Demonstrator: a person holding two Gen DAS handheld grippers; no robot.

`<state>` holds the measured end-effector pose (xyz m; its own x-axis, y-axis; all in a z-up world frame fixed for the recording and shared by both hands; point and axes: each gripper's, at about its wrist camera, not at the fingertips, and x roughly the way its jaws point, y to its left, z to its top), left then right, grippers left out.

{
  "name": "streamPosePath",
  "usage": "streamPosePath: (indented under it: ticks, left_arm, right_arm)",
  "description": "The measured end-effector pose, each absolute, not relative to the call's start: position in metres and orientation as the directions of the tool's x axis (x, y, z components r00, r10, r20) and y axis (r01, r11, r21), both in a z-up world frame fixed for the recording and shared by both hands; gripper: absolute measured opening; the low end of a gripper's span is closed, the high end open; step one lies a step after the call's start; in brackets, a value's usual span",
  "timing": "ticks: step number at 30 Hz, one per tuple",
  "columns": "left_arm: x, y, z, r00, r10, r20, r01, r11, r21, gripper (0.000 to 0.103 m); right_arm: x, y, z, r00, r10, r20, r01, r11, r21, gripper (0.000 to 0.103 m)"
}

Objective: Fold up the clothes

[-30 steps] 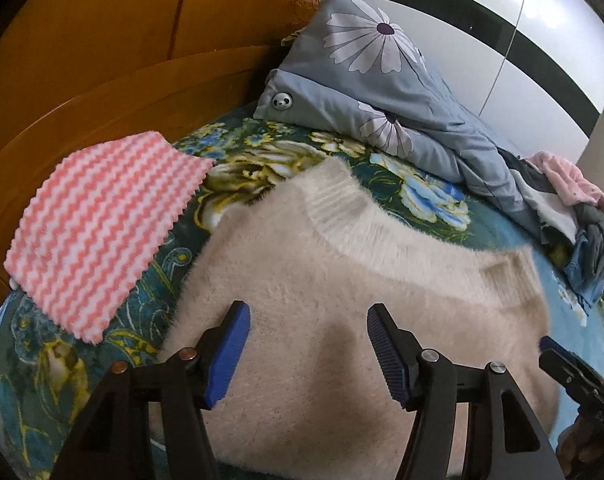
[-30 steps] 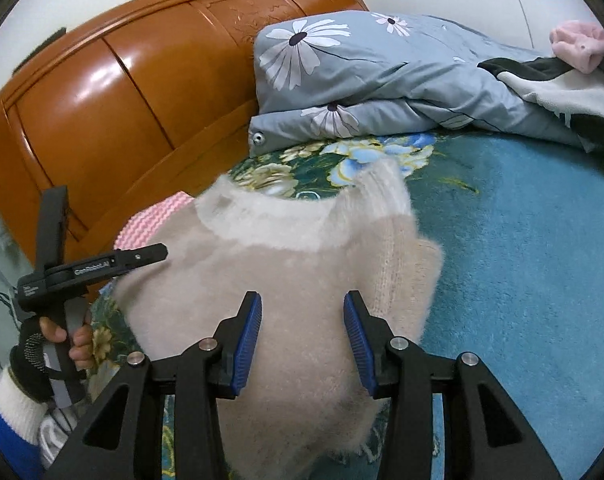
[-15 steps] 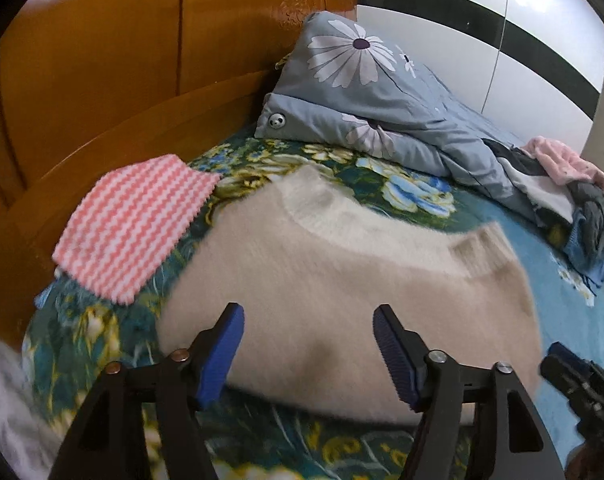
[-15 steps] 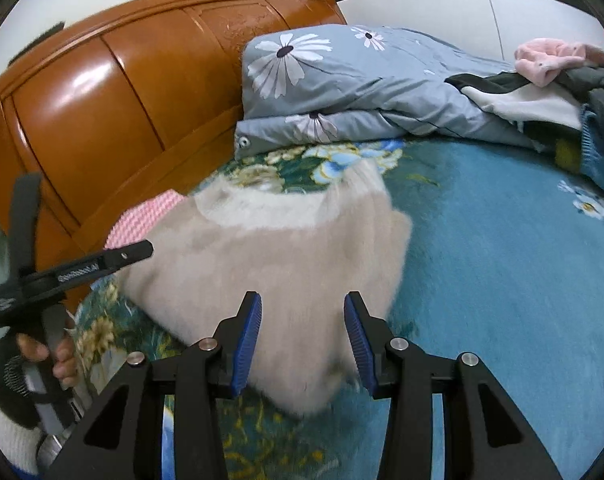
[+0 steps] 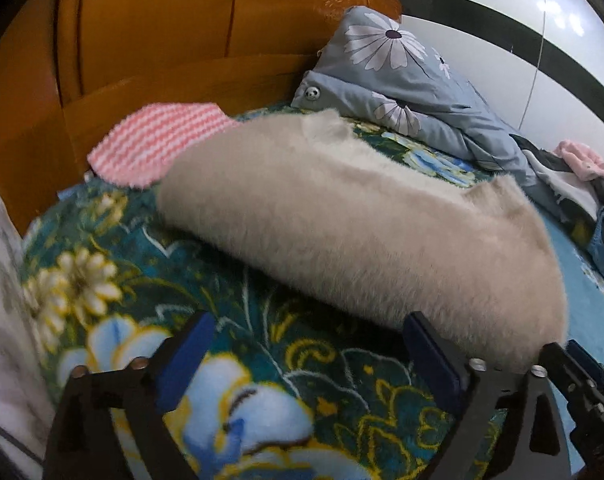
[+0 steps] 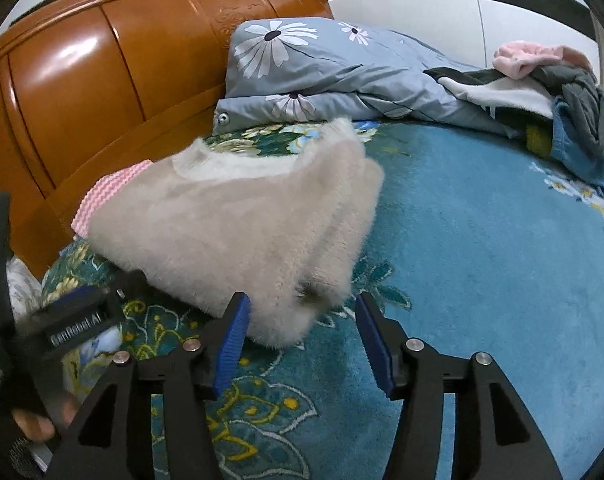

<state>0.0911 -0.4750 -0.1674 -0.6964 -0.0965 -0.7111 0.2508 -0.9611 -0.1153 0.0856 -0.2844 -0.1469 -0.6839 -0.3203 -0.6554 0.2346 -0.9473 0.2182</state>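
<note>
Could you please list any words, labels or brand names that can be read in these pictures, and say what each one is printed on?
"GenRobot.AI": white letters on the black body of the left gripper, seen in the right wrist view; slightly blurred by motion, so the reading is likely, not certain.
No text shows on the beige sweater, the pink striped cloth, the floral pillow or the headboard.

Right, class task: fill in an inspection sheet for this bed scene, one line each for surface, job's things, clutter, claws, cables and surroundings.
Surface: bed with a floral blanket, teal and blue.
Job's things: folded beige sweater lying on the blanket; pink striped cloth partly under its far edge.
Clutter: loose clothes pile at far right; grey flowered duvet beside it.
Claws: left claw open, empty; right claw open, empty, at the sweater's near corner.
Cables: nothing seen.
Surroundings: wooden headboard; white wall with a black band behind.
</note>
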Motion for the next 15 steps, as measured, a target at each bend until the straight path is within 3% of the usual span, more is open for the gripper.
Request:
streamPosePath:
  ticks: [13, 15]
  left_arm:
    - [0.087, -0.465, -0.187, -0.648, -0.143, -0.748, 0.262, -0.964, -0.043, 0.103]
    - [0.085, -0.461, -0.19, -0.629, -0.168, -0.759, 0.263, -0.965, -0.005, 0.103]
  right_arm:
    - [0.1, -0.287, -0.151, -0.735, -0.261, -0.627, 0.203, -0.965, 0.163, 0.062]
    - [0.096, -0.286, -0.155, -0.72, -0.256, -0.644, 0.195, -0.967, 0.167, 0.074]
